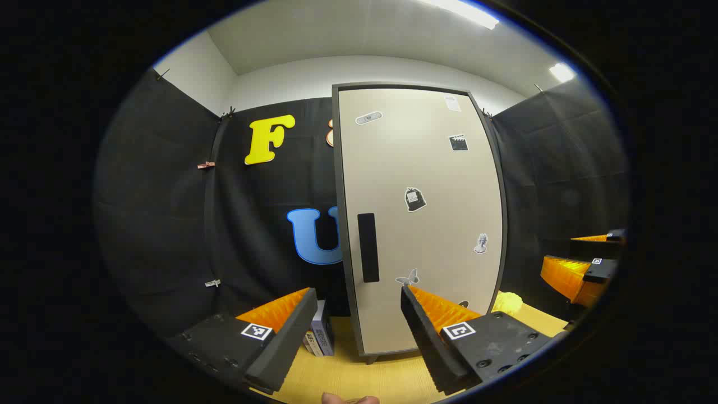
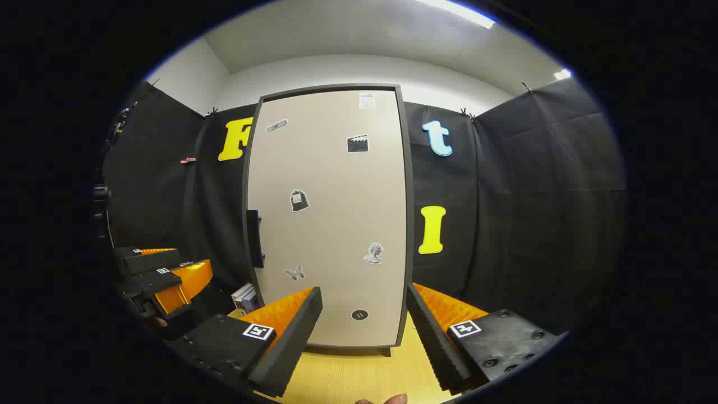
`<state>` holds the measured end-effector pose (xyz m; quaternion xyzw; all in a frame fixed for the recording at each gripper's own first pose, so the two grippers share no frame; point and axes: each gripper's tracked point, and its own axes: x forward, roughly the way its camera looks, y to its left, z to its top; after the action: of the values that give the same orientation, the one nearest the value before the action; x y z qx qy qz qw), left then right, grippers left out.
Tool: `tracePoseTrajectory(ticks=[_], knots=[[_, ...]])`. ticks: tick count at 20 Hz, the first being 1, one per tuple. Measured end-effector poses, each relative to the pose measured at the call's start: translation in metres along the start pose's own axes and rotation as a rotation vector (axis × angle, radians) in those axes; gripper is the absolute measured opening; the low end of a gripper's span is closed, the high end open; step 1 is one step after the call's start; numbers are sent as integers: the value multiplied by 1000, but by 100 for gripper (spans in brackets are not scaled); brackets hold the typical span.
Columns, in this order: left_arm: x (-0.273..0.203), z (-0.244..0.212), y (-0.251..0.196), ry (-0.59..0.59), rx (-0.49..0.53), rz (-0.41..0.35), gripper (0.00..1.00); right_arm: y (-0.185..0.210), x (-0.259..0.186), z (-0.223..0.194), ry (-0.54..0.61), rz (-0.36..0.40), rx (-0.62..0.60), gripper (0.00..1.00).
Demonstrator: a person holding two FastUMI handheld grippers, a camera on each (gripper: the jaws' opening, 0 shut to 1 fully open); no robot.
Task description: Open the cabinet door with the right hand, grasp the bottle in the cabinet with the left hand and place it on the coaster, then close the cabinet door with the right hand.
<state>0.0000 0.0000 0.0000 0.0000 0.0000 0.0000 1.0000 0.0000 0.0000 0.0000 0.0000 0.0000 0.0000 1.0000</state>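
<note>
Cabinet door stands shut, a tall pale panel in a dark frame, upright on the wooden desk against the black booth wall. Its dark vertical handle sits on the left side of the panel, about halfway up, and small stickers are scattered over the face. With the door shut, the cabinet's inside is hidden.

Right gripper hangs in front of the lower part of the door, jaws wide apart and holding nothing; the gap between them frames the door's bottom edge and a strip of bare desk. To the right of the cabinet in the right gripper view, only the black cloth lies beyond the door's right edge.

Left gripper is likewise spread wide and empty, aimed at the door's lower left corner, near the handle side. In the right gripper view it appears at the far left, well apart from the door. A few books stand on the desk just beside the cabinet's left edge. A yellow thing lies on the desk just past the cabinet's right edge in the left gripper view; too small to tell what it is.
</note>
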Motion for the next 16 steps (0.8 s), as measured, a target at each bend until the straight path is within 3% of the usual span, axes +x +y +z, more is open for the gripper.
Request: tracePoseTrajectory(ticks=[16], knots=[[3, 2, 10, -9, 18, -8, 94, 7, -4, 1, -3, -14, -11, 98]])
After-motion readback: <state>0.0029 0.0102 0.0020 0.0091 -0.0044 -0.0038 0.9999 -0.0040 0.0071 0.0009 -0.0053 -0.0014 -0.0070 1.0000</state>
